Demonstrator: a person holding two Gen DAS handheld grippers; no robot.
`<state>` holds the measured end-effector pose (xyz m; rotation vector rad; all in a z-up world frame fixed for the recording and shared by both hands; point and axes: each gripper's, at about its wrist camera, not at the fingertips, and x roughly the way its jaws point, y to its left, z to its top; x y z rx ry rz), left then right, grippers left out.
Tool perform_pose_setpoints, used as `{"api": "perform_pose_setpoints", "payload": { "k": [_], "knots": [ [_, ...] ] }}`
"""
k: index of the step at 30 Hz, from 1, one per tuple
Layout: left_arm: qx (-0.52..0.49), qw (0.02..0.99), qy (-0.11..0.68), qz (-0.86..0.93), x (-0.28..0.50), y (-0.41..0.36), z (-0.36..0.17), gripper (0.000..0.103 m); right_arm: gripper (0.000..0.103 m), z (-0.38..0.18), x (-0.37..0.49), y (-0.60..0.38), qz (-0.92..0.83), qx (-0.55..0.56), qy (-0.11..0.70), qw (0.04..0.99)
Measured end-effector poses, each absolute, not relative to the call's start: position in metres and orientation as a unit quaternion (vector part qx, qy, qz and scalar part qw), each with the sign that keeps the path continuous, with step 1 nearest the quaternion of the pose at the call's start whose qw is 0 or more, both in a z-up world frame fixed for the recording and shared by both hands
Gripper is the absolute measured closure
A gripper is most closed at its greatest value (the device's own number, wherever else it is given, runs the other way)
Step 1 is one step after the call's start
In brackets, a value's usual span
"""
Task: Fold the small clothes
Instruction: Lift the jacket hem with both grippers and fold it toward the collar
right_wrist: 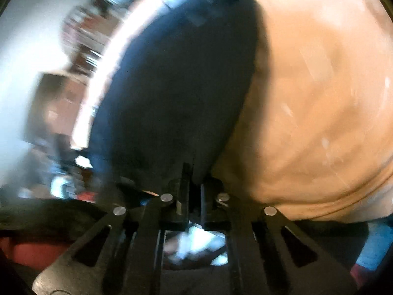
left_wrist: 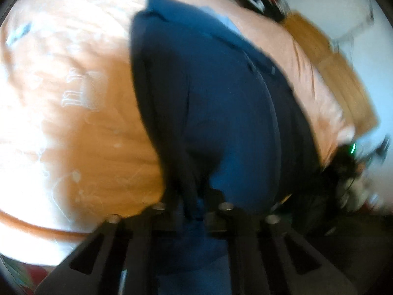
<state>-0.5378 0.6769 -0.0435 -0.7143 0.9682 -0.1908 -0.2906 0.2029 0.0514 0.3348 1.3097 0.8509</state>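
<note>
Orange bedspread (left_wrist: 73, 123) bare leftward; both claws pinch blue garment (left_wrist: 208, 110) edges

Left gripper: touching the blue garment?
Touching. The left wrist view shows the left gripper with fingers pinched on an edge of the blue garment.
</note>
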Motion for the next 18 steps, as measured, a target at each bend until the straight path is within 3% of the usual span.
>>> {"api": "perform_pose_setpoints", "payload": {
  "k": [4,10,14,18],
  "knots": [
    [-0.389,0.833,0.374,-0.125,-0.531,0.698,0.009,0.099,0.101,0.122,-0.276,0.199,0.443,0.205,0.515,0.705],
    [-0.442,0.84,0.278,-0.146,-0.469,0.739,0.07,0.101,0.101,0.17,-0.198,0.208,0.464,0.241,0.458,0.719],
    [-0.442,0.847,0.27,-0.121,-0.396,0.768,0.083,0.1,0.101,0.173,-0.118,0.218,0.434,0.241,0.45,0.743],
    [-0.444,0.839,0.307,-0.066,-0.311,0.785,0.046,0.092,0.099,0.136,-0.022,0.233,0.379,0.225,0.478,0.76]
  ]
}}
